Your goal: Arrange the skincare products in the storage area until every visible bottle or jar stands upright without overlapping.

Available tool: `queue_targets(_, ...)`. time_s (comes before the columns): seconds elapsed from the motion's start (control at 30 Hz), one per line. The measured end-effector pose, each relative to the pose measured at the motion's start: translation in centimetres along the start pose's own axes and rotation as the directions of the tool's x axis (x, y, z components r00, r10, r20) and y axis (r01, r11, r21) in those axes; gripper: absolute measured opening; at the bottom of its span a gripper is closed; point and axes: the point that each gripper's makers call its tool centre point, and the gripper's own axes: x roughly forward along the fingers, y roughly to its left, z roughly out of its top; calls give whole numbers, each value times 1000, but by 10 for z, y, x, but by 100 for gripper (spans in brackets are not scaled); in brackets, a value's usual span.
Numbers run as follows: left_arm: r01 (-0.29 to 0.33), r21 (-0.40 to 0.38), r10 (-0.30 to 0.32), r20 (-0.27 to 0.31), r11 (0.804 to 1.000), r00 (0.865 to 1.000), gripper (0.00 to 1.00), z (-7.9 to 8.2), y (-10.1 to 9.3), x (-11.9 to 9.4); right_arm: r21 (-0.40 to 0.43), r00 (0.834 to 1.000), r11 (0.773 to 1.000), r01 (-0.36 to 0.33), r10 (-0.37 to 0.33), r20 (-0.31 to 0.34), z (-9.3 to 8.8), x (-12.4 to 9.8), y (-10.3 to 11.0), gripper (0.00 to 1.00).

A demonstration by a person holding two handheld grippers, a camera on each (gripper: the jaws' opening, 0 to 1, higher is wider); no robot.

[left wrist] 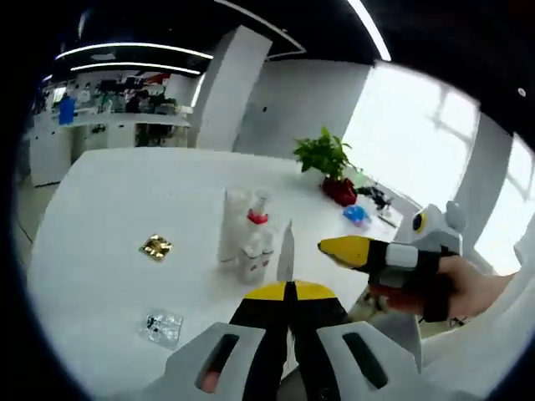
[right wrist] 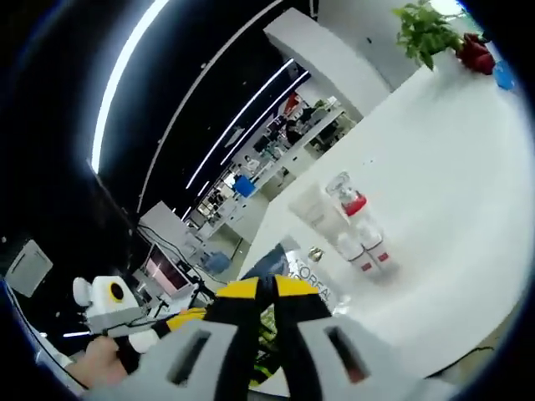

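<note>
Both claws are drawn back with jaws together on nothing, the left gripper (left wrist: 288,290) and right gripper (right wrist: 266,286) hovering near the cluster of skincare bottles (left wrist: 247,234) standing upright mid-table (left wrist: 100,251), so I'd judge only a final check remains.

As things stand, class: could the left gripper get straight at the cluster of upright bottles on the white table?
Probably yes. The left gripper points at the bottles, with bare table between; the gold packet and the right gripper sit off to the sides.
</note>
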Motion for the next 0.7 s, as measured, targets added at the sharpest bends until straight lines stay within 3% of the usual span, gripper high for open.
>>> queue_targets(0.17, 85, -126, -71, 110, 988, 991, 0, 29, -12, -9, 81, 996, 993, -88, 88, 7, -6, 3, 11, 45)
queue_targets(0.3, 158, -154, -129, 185, 975, 974, 0, 53, -25, -16, 113, 992, 986, -121, 122, -3, -14, 8, 19, 57)
queue_targets(0.53, 253, -204, -193, 273, 946, 942, 0, 73, -38, -25, 163, 986, 972, -169, 166, 37, -7, 10, 24, 56)
queue_targets(0.6, 273, -207, -210, 284, 939, 936, 0, 76, -42, -26, 185, 981, 964, -193, 183, 66, -1, 9, 26, 49)
queue_targets(0.7, 318, -230, -241, 308, 920, 920, 0, 77, -46, -27, 202, 961, 941, -270, 251, 118, 10, 5, 38, 35)
